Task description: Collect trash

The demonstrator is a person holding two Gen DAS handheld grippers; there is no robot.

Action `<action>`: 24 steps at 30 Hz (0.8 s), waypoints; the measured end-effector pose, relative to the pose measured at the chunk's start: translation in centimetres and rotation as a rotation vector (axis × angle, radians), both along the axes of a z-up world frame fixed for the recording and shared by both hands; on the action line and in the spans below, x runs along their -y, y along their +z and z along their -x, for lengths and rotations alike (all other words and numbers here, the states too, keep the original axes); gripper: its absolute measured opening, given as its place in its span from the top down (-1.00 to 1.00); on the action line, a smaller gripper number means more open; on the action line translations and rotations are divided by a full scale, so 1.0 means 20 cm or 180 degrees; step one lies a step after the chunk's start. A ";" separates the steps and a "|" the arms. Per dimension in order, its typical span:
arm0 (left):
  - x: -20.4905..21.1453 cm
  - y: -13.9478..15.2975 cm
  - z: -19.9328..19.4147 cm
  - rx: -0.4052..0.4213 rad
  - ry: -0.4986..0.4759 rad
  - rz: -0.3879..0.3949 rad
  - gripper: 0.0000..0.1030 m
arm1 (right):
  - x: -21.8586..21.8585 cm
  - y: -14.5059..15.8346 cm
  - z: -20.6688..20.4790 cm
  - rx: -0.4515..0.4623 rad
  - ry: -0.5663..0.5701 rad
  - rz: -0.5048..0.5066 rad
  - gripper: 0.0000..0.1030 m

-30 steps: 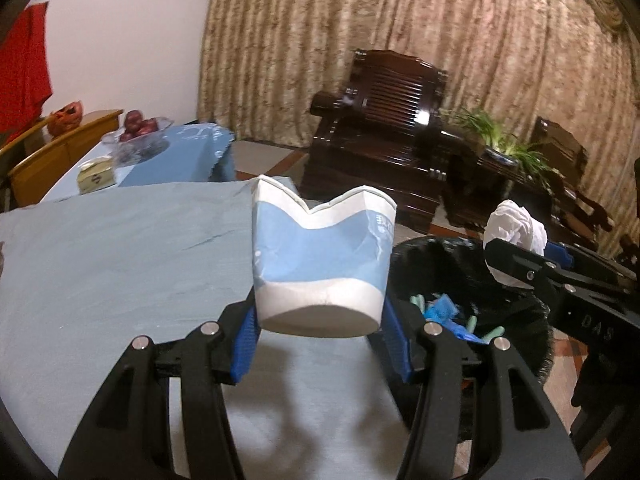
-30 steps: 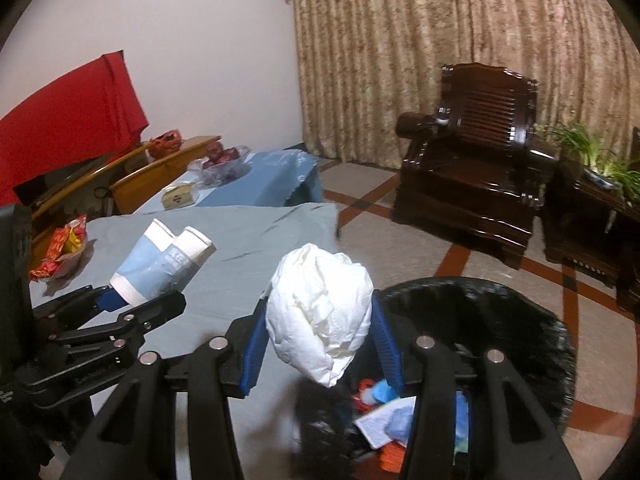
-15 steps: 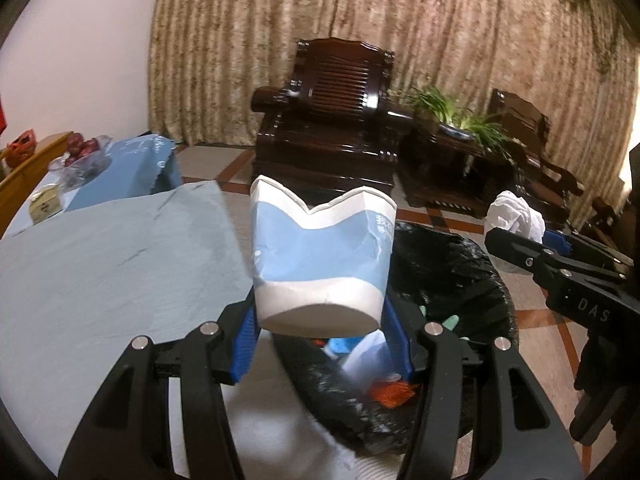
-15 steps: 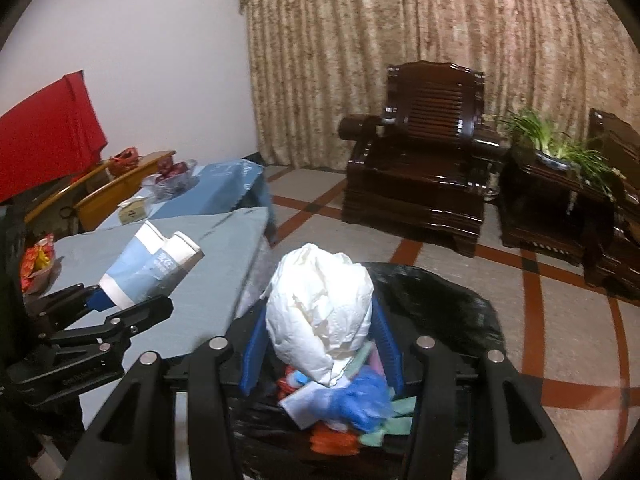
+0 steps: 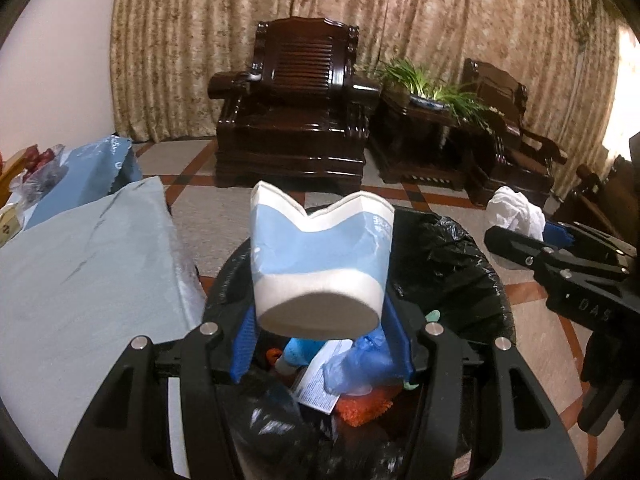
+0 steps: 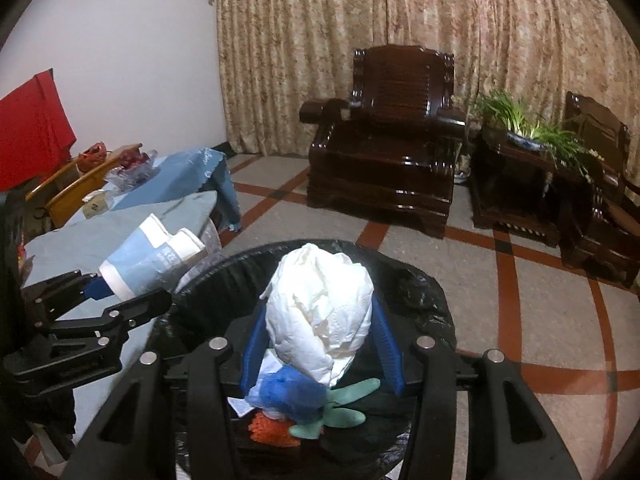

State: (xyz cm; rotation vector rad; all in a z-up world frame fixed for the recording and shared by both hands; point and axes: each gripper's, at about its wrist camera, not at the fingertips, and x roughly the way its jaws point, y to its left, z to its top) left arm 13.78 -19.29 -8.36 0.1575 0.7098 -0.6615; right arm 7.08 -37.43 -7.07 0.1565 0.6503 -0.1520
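Observation:
My left gripper is shut on a squashed blue and white paper cup, held over the near rim of a black-lined trash bin. The right wrist view shows that cup at the left, over the bin's left rim. My right gripper is shut on a crumpled white tissue wad, above the bin. The left wrist view shows the same tissue at the right. Inside the bin lie blue, green and orange scraps.
A table with a grey-blue cloth borders the bin on the left. Beyond it stands a second blue-covered table with a fruit bowl. Dark wooden armchairs and a plant stand line the curtain across a tiled floor.
Both grippers moved off the table and over the bin, sinking a little. The cup and the tissue stayed gripped. The bin's contents now fill the lower part of both views.

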 end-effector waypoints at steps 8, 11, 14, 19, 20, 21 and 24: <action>0.09 -0.07 -0.10 -0.0041 -0.0091 -0.0004 -0.28 | 0.05 -0.13 -0.07 -0.0064 -0.0046 0.0061 -0.41; 0.08 -0.06 -0.12 -0.0080 -0.0083 0.0053 -0.48 | 0.07 -0.15 -0.07 -0.0090 -0.0083 0.0052 -0.61; 0.03 -0.03 -0.12 -0.0074 -0.0035 0.0107 -0.59 | 0.09 -0.14 -0.04 -0.0060 -0.0117 0.0024 -0.78; -0.09 0.05 -0.07 0.0022 0.0049 0.0100 -0.75 | 0.07 -0.06 0.05 0.0034 -0.0113 -0.0089 -0.88; -0.10 0.07 -0.06 0.0037 0.0061 0.0097 -0.77 | 0.08 -0.04 0.06 0.0053 -0.0102 -0.0102 -0.88; -0.13 0.09 -0.03 0.0063 0.0088 0.0081 -0.80 | 0.05 -0.01 0.08 0.0075 -0.0086 -0.0121 -0.88; -0.21 0.14 0.03 0.0131 0.0161 0.0048 -0.84 | 0.00 0.05 0.13 0.0128 -0.0024 -0.0171 -0.88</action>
